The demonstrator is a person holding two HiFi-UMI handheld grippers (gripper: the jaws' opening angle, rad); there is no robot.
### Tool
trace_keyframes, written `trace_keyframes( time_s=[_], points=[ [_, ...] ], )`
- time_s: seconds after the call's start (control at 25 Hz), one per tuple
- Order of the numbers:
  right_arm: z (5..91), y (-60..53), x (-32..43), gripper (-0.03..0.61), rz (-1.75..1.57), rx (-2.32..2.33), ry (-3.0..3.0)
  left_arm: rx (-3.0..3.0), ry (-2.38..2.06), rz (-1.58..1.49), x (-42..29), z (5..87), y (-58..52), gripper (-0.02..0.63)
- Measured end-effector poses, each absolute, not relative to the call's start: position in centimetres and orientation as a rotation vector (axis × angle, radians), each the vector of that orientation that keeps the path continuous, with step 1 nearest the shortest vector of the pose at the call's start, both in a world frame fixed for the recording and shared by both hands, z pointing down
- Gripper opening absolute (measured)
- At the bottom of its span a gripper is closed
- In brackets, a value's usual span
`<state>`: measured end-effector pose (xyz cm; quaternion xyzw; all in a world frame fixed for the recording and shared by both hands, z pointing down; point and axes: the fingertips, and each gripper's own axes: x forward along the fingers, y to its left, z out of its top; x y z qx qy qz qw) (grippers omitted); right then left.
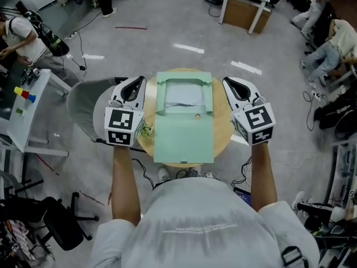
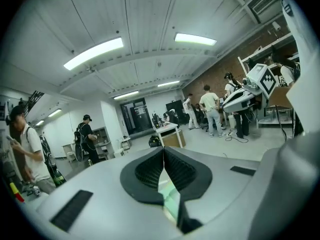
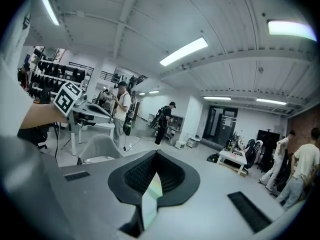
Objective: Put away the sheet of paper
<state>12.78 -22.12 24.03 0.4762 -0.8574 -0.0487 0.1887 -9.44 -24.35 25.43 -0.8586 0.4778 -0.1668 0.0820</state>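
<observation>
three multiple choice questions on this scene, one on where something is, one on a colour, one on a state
1. In the head view, the folder shows
A. between the left gripper and the right gripper
B. left of the left gripper
C. right of the right gripper

2. The folder's colour is
A. red
B. light green
C. black

3. The left gripper's jaws stand
A. wide apart
B. together at the tips
C. clamped round a mug

Answers:
1 A: the head view has one gripper at each side of the folder.
2 B: it is pale green against the wooden table.
3 B: the left gripper view shows the jaws meeting at their tips.
</observation>
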Motion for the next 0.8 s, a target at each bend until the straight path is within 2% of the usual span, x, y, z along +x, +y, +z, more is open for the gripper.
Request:
trace_keyframes(
  time_s=[0.4, 0.8],
  points=[
    [20.8, -22.6, 9.0, 0.028, -0.250, 1.350, -2.438, -2.501, 1.378, -0.387, -11.4, 20.7, -22.9, 0.021],
    [20.3, -22.8, 6.7, 0.028, -0.295, 1.338, -2.437, -2.493, 1.324, -0.386, -11.9, 19.7, -23.6, 0.021]
  ],
)
